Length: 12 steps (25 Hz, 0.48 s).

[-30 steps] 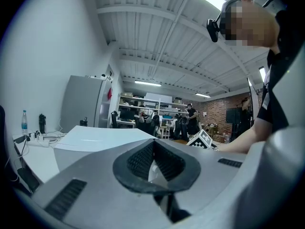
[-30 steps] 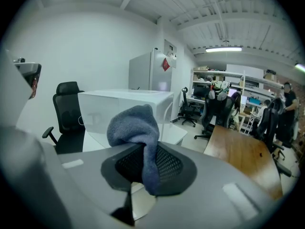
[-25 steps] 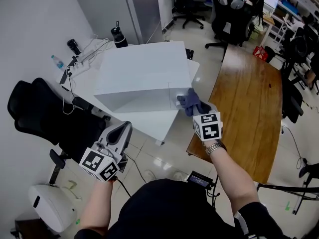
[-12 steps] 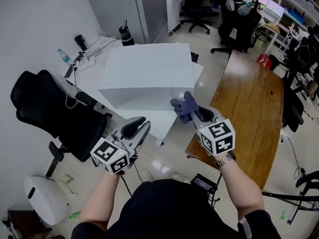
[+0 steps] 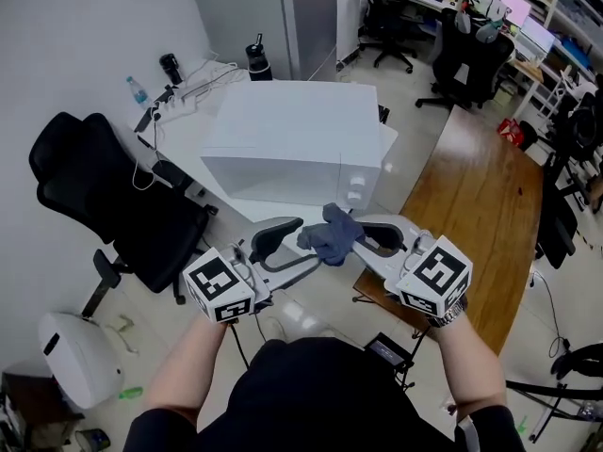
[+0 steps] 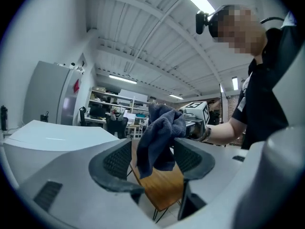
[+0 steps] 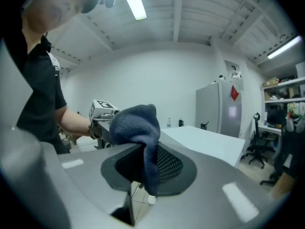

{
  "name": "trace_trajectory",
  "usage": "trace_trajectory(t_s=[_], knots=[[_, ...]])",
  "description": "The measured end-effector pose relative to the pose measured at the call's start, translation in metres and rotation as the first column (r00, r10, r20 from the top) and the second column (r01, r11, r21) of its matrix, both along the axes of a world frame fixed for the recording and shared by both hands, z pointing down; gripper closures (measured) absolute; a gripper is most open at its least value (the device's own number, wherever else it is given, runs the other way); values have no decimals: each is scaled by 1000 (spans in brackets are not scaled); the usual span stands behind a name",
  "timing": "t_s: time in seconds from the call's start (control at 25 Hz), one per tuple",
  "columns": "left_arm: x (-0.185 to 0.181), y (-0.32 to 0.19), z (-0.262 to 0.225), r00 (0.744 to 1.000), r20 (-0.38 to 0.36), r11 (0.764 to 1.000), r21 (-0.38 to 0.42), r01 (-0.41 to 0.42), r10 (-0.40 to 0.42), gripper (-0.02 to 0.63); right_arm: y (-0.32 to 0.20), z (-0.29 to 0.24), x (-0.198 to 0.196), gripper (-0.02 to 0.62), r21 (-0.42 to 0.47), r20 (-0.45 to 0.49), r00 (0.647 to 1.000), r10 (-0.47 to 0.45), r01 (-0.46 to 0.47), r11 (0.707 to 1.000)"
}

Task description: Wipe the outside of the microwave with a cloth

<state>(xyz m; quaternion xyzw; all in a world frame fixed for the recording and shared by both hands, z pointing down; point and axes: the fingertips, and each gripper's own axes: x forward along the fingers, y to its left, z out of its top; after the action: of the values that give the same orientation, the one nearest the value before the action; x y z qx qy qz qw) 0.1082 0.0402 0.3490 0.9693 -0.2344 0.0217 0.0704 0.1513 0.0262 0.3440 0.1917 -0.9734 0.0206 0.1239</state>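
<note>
Nearest the person, the left gripper [image 6: 152, 162] and right gripper [image 7: 145, 168] face each other; the right jaws are clamped on a crumpled dark blue-grey terry cloth [image 5: 330, 236], which hangs between the left jaws; those have just been opening and stand wide apart, not pressing it. Beyond the cloth, clear of it, the boxy white microwave [image 5: 297, 139] sits on a white table [image 5: 184, 130]

The crumpled dark blue-grey cloth [image 5: 332, 238] looks like soft, nubby terry. The boxy white microwave [image 5: 292, 135] has a smooth matt shell. The long brown wooden desk [image 5: 471, 196] is polished, slightly glossy. The left hand-held gripper [image 6: 152, 151] is matt grey plastic, its pads [image 6: 118, 159] black and dimpled.
</note>
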Motion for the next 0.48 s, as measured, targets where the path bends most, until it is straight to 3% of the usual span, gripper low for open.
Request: trace_trajectory(t_s=[0.32, 0.48], knots=[[14, 23, -23, 997, 19, 995, 62, -80, 79, 331, 36, -11, -28, 531, 19, -45, 963, -264, 265, 964], [10, 32, -27, 995, 23, 993, 70, -97, 95, 413, 45, -12, -41, 531, 52, -85, 947, -311, 316, 947]])
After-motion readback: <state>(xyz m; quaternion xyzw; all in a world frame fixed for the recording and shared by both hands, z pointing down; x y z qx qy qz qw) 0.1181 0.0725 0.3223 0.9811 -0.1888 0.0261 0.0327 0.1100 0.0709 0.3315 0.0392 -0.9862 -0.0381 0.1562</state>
